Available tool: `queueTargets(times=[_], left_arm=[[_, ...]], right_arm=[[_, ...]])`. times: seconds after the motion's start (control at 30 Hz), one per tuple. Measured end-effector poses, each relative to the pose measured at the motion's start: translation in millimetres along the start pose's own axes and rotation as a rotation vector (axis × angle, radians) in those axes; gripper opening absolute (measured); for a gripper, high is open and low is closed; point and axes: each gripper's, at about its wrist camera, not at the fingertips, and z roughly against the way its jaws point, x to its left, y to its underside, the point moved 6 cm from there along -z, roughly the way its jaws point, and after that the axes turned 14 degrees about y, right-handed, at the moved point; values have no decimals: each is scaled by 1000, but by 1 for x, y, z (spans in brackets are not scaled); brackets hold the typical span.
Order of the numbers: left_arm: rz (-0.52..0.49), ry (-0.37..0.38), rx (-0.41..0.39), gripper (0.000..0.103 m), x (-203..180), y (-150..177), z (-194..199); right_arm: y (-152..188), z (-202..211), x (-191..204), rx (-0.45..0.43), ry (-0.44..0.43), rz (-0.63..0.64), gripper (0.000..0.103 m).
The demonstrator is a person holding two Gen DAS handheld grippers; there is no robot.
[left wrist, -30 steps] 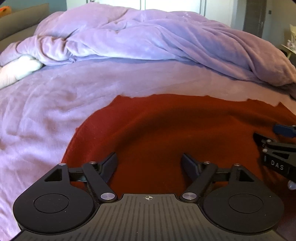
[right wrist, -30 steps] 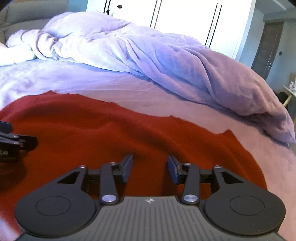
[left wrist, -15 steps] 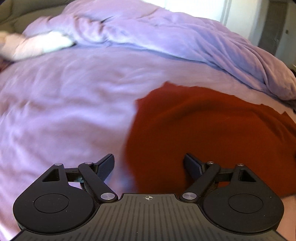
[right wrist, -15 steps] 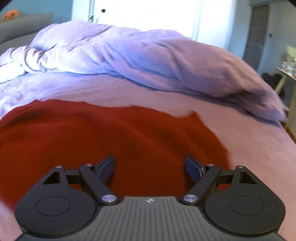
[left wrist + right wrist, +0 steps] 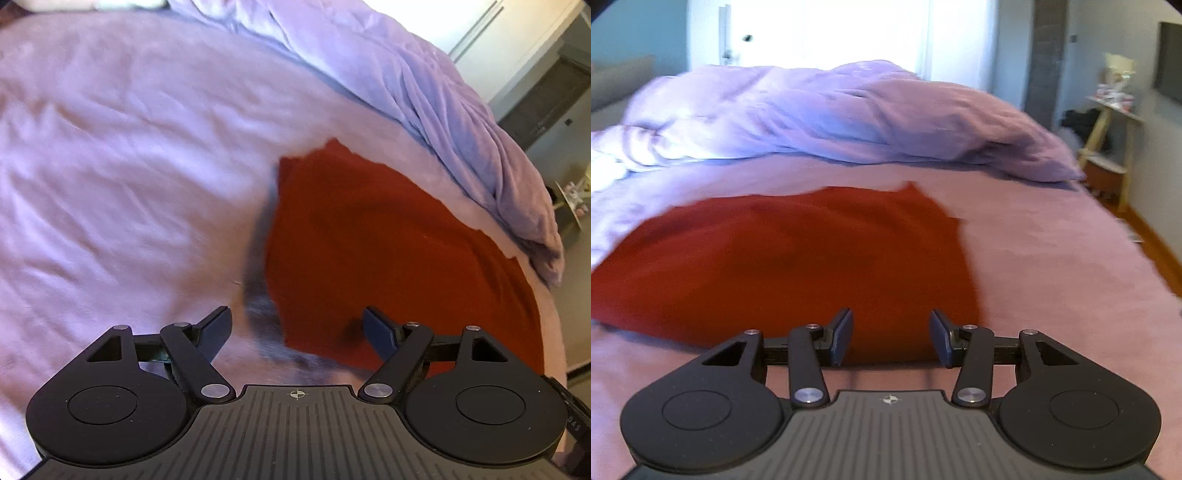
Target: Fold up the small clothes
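A red garment (image 5: pixel 388 251) lies flat on the lilac bed sheet (image 5: pixel 129 184). In the left wrist view my left gripper (image 5: pixel 295 317) hovers at its near left corner. Its jaws stand wide and are closing slightly, the corner of the cloth lies between them, and the pads do not press it. In the right wrist view the same red garment (image 5: pixel 783 258) spreads to the left. My right gripper (image 5: pixel 891 321) sits over its near right edge. These jaws are closing too, with cloth beneath the gap and no pad on it.
A crumpled lilac duvet (image 5: pixel 831 118) is heaped along the far side of the bed. A white pillow (image 5: pixel 122 3) shows at the far left. The bed's right edge drops to a wooden floor (image 5: pixel 1152 251), with a wooden shelf stand (image 5: pixel 1108 147) beyond.
My left gripper has slid left to the garment's left edge and rolled. My right gripper has slid right to the right edge; its jaws widened, then narrowed. Neither gripper shows in the other's view now.
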Motion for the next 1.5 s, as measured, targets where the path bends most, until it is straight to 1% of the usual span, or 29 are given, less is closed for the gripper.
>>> queueTargets(times=[0.03, 0.07, 0.1, 0.13, 0.17, 0.27, 0.33, 0.37, 0.4, 0.43, 0.5, 0.53, 0.6, 0.73, 0.83, 0.9, 1.0, 1.03, 1.1, 1.17, 1.23, 1.3, 1.33, 1.4, 1.5], left_arm=[[14, 7, -1, 82, 1, -2, -2], [29, 33, -1, 78, 0, -4, -4], [47, 76, 4, 70, 1, -8, -7], [71, 116, 13, 66, 0, -10, -13], [93, 137, 20, 66, 1, -11, -16], [124, 129, 47, 64, 8, -14, -33], [170, 173, 37, 64, 12, -18, -36], [197, 191, 37, 57, 14, -20, -38], [222, 198, 35, 44, 18, -21, -40], [246, 200, 36, 41, 21, -21, -42], [277, 222, 29, 30, 26, -23, -43], [287, 231, 26, 28, 26, -24, -42], [287, 240, 18, 21, 25, -26, -40], [280, 245, 8, 19, 20, -29, -34], [271, 257, -6, 18, 15, -33, -29], [272, 262, -11, 18, 14, -35, -28], [278, 249, -10, 18, 14, -35, -30], [286, 247, -9, 18, 14, -35, -30], [295, 247, -12, 18, 13, -36, -30], [292, 255, -14, 17, 11, -37, -27], [268, 252, -16, 17, 5, -41, -24], [236, 259, -22, 17, -6, -45, -20], [216, 263, -27, 17, -14, -47, -18], [168, 285, -39, 16, -37, -52, -14], [56, 330, -40, 16, -86, -55, -17]], right_arm=[[-1, 4, 11, -5, -31, 7, 45], [-1, 6, 20, -7, -56, 14, 45], [-2, 7, 31, -2, -85, 22, 45], [-2, 9, 41, 0, -106, 27, 45], [-2, 9, 49, 1, -122, 33, 45], [-3, 9, 77, 0, -165, 66, 45], [-3, 7, 91, 7, -184, 81, 44], [-4, 6, 97, 10, -195, 83, 44], [-5, 5, 104, 11, -210, 87, 44], [-5, 8, 109, 12, -222, 89, 43], [-6, 9, 122, 13, -245, 95, 42], [-6, 8, 127, 12, -257, 101, 39], [-5, 8, 140, 7, -264, 120, 38], [-2, 4, 158, -12, -238, 161, 37], [3, -5, 166, -1, -218, 198, 37], [-1, 1, 163, -6, -216, 194, 37], [-4, 11, 156, -47, -209, 184, 37], [-1, 8, 156, -36, -204, 196, 37], [8, -3, 158, 32, -215, 217, 40], [10, -3, 160, 18, -219, 254, 40], [5, 2, 155, 11, -230, 228, 39], [1, 9, 144, -12, -243, 164, 39], [-1, 13, 136, -34, -235, 135, 39], [-1, 19, 120, -76, -214, 99, 39], [0, 25, 90, -106, -179, 20, 39]])
